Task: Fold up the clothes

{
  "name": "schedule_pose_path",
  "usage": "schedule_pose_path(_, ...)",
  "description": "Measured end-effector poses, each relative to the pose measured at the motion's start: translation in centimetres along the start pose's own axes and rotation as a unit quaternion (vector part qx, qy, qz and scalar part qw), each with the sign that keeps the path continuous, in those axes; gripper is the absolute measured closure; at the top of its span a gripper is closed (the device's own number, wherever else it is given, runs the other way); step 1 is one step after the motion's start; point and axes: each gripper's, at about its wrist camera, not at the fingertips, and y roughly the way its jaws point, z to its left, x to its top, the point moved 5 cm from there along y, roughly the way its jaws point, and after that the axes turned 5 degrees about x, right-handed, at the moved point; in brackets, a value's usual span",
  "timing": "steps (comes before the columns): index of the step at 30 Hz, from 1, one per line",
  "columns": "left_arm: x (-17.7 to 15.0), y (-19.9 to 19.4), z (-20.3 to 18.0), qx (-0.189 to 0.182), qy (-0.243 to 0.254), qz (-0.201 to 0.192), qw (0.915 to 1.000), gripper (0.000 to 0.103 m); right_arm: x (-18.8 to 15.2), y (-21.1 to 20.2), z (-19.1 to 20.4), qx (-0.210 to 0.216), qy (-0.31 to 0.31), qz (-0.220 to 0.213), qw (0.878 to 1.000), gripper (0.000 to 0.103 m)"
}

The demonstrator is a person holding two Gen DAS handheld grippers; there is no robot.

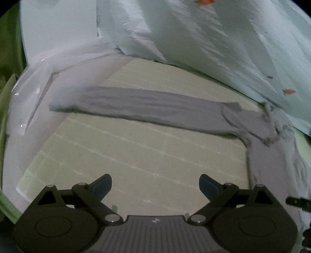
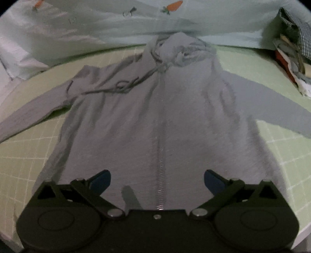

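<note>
Two tools spread wide, both empty, above my hoodie.
Right tool (image 2: 157,180) hangs over the hem of the grey hoodie (image 2: 155,116), flat on the green mat (image 2: 29,155); left tool (image 1: 155,184) faces the outstretched sleeve (image 1: 145,109). I'd pinch that cuff first and fold inward.

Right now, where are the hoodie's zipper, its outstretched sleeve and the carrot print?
zipper (image 2: 161,175): right wrist view, on the metal teeth low on the front.
sleeve (image 1: 145,103): left wrist view, mid-length of the flat grey sleeve.
carrot print (image 2: 175,5): right wrist view, on the orange body.
</note>
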Motion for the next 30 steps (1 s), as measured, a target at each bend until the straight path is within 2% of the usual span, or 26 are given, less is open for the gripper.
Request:
schedule_pose_path(11,7.5,6.4,8.8,0.041,-0.015,0.008,0.999,0.007,0.5,3.7,1.8,-0.09,0.08,0.018,0.993,0.0)
schedule_pose_path(18,11.6,11.0,11.7,0.069,-0.012,0.014,0.9975,0.007,0.8,4.4,1.6,-0.102,0.113,0.009,0.988,0.0)
schedule_pose_path(26,12.9,14.7,12.9,0.086,-0.012,0.034,0.9956,0.006,1.4,4.9,1.6,-0.107,0.122,0.013,0.987,0.0)
schedule_pose_path(30,12.6,15.2,12.3,0.097,0.027,0.033,0.9944,0.004,1.4,4.9,1.6,-0.106,0.121,0.014,0.987,0.0)
